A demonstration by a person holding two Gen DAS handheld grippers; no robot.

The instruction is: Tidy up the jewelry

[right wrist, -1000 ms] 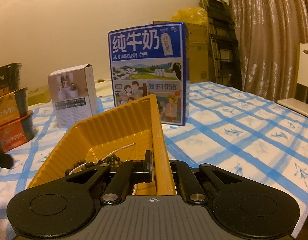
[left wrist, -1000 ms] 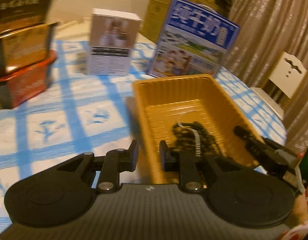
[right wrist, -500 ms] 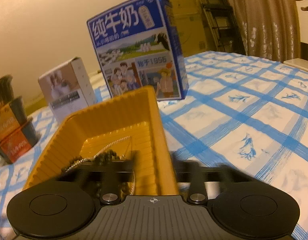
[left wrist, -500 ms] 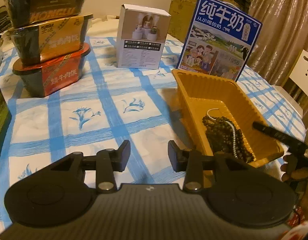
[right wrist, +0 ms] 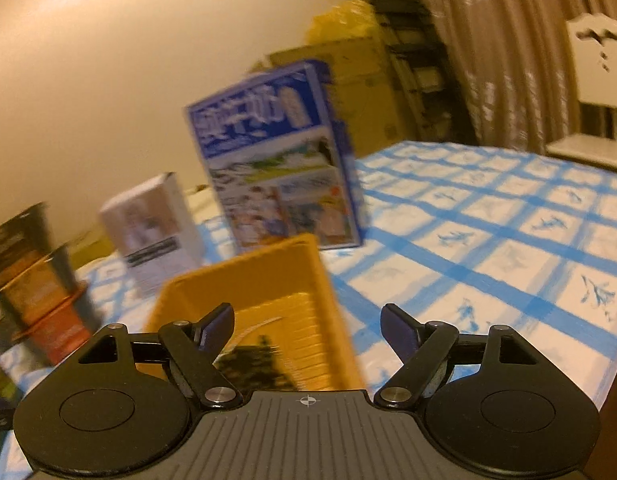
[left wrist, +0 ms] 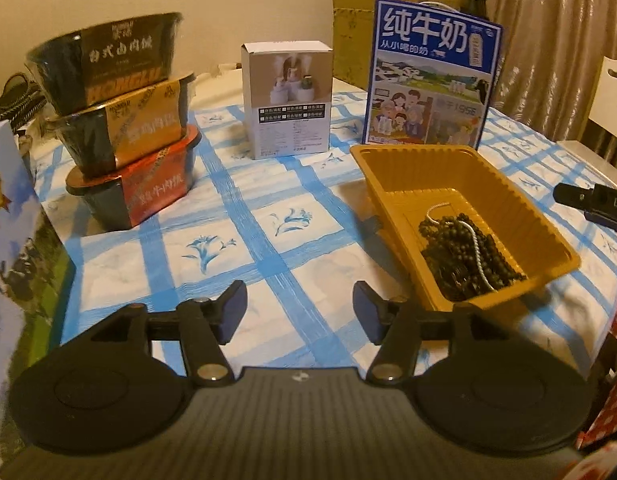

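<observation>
An orange plastic tray [left wrist: 520,204] rests on the blue-checked tablecloth, right of centre in the left wrist view. Inside it lies a heap of dark bead strands [left wrist: 464,256] with a white bead string [left wrist: 474,248] across them. My left gripper [left wrist: 299,308] hovers over bare cloth to the tray's left, jaws opening, nothing between them. In the blurred right wrist view the same tray [right wrist: 188,292] sits low and centre, with the dark beads [right wrist: 252,364] dimly visible. My right gripper [right wrist: 307,324] is above the tray's near corner, jaws opening wide and empty. Its dark tip [left wrist: 588,200] shows at the right edge.
A blue milk carton box [left wrist: 432,84] stands behind the tray, a small white box [left wrist: 290,100] to its left. A stack of three food bowls [left wrist: 124,120] is at the back left. Another box edge [left wrist: 4,184] is at far left. A white chair [left wrist: 612,92] stands right.
Both grippers let go of the tray rim and opened. The left one pulled back and to the left; the right one rose and rolled, blurring its view.
</observation>
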